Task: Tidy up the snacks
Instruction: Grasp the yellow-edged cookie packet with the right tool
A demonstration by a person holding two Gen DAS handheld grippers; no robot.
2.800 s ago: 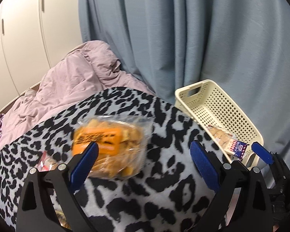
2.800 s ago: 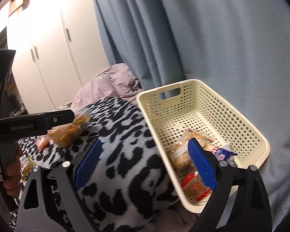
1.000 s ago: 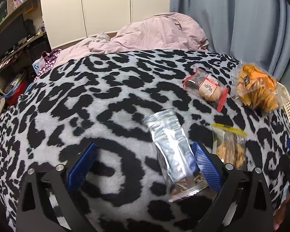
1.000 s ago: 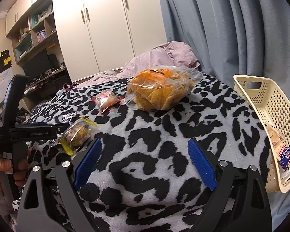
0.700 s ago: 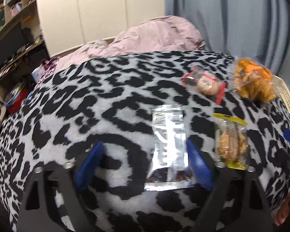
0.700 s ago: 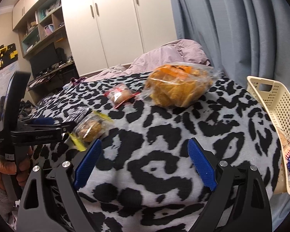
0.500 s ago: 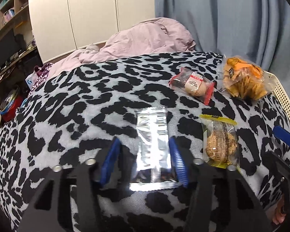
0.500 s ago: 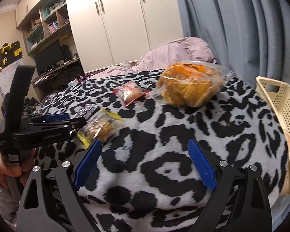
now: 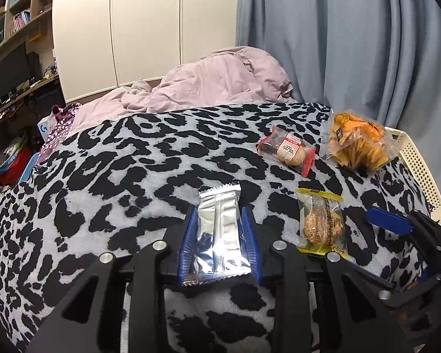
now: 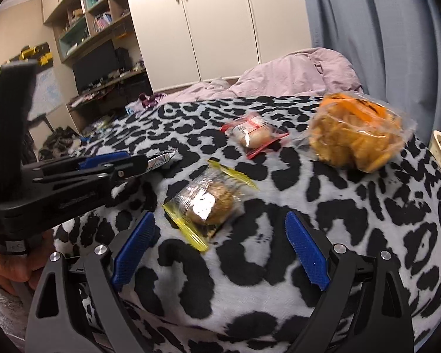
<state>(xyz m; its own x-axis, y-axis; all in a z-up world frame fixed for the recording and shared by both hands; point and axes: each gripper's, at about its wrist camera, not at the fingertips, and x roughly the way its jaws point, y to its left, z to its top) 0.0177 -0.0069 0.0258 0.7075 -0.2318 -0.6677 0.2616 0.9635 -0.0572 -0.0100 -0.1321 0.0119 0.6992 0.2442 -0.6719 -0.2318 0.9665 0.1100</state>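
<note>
My left gripper (image 9: 219, 223) is shut on a silver foil snack packet (image 9: 219, 232) on the leopard-print blanket (image 9: 117, 176); it also shows in the right wrist view (image 10: 161, 158). My right gripper (image 10: 217, 241) is open and empty, just short of a yellow-edged cookie packet (image 10: 211, 200), which also shows in the left wrist view (image 9: 320, 220). Further back lie a red-edged bun packet (image 9: 288, 150) and a clear bag of orange crackers (image 9: 355, 144). The cream basket (image 9: 417, 170) stands at the blanket's right edge.
A rumpled pink duvet (image 9: 214, 82) lies behind the blanket. White wardrobe doors (image 9: 144, 23) and a blue curtain (image 9: 352, 38) stand at the back. A desk and shelves (image 10: 103, 58) are at the left.
My left gripper closed its fingers around the silver foil packet. My right gripper swung left away from the basket and came up to the yellow-edged cookie packet.
</note>
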